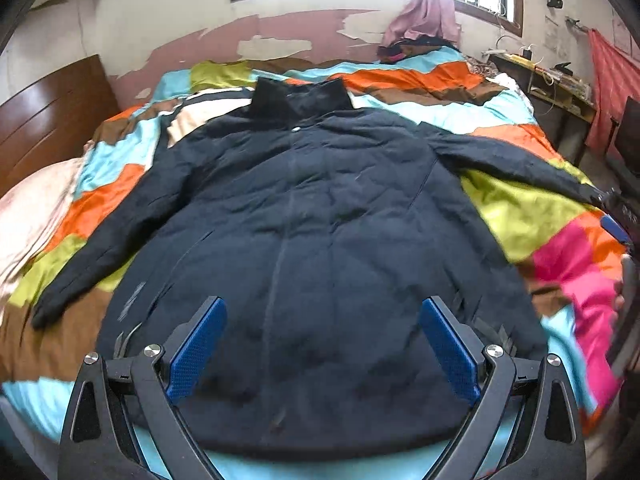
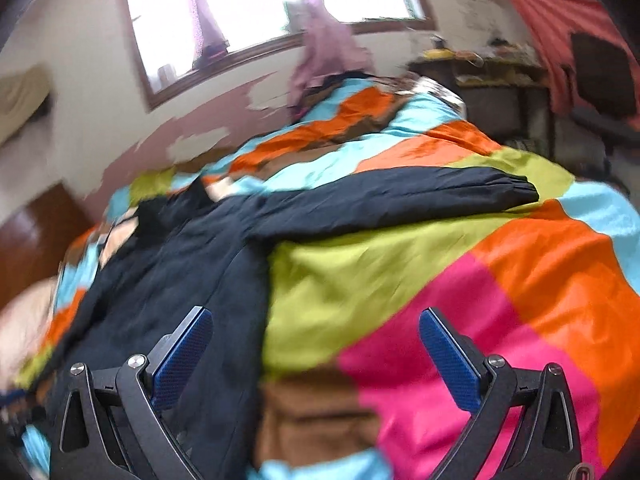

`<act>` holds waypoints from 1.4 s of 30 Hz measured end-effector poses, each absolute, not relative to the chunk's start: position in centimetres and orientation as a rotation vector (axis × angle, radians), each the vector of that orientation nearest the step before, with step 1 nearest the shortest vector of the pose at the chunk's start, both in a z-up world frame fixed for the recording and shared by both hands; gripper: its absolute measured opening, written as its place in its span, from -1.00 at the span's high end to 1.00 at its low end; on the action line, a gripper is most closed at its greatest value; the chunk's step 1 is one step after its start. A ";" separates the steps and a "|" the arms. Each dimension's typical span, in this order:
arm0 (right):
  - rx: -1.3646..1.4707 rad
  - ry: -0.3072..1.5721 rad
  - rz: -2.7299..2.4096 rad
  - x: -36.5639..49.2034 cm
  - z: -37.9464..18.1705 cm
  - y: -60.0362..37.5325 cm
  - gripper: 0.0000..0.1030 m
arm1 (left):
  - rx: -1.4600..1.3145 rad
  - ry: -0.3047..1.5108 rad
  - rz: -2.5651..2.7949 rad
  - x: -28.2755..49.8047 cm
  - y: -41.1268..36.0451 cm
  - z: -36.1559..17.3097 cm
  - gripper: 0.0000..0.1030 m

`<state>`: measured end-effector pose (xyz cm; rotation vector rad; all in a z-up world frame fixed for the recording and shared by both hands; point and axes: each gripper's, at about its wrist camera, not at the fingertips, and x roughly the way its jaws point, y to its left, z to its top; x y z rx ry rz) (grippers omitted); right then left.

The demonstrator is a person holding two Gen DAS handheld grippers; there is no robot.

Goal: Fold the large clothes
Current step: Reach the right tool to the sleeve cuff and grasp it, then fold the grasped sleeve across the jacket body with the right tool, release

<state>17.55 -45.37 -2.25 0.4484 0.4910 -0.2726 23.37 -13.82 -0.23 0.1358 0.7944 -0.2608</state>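
Observation:
A large dark navy jacket (image 1: 304, 208) lies flat on the bed, collar toward the far wall and both sleeves spread out to the sides. My left gripper (image 1: 322, 308) hovers open over the jacket's hem, nothing between its blue pads. In the blurred right wrist view the jacket (image 2: 168, 272) fills the left side, and its right sleeve (image 2: 400, 196) stretches across the quilt. My right gripper (image 2: 316, 320) stands open above the quilt, to the right of the jacket body, holding nothing. The right gripper's edge (image 1: 618, 216) shows by the sleeve cuff in the left wrist view.
A bright patchwork quilt (image 1: 520, 216) covers the bed. A wooden headboard (image 1: 44, 120) stands at the left, a pale pillow (image 1: 28, 216) beside it. Pink cloth (image 1: 424, 16) hangs below the window. A cluttered shelf (image 1: 552, 84) and red curtain (image 1: 612, 80) stand at the right.

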 end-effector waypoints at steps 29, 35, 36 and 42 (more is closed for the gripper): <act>0.957 0.312 -0.335 25.8 -7.5 -65.9 -0.86 | 0.207 0.896 -0.303 50.2 -33.1 -7.1 -0.84; 1.036 0.327 -0.425 24.7 -8.7 -67.1 0.07 | 0.148 0.938 -0.311 51.9 -34.9 -9.2 -0.84; 1.041 0.323 -0.446 24.4 -8.8 -67.3 0.16 | 0.161 0.943 -0.305 52.0 -35.3 -9.5 -0.85; 1.046 0.283 -0.420 24.0 -8.7 -67.9 0.72 | 0.132 0.964 -0.292 52.5 -35.4 -12.1 -0.93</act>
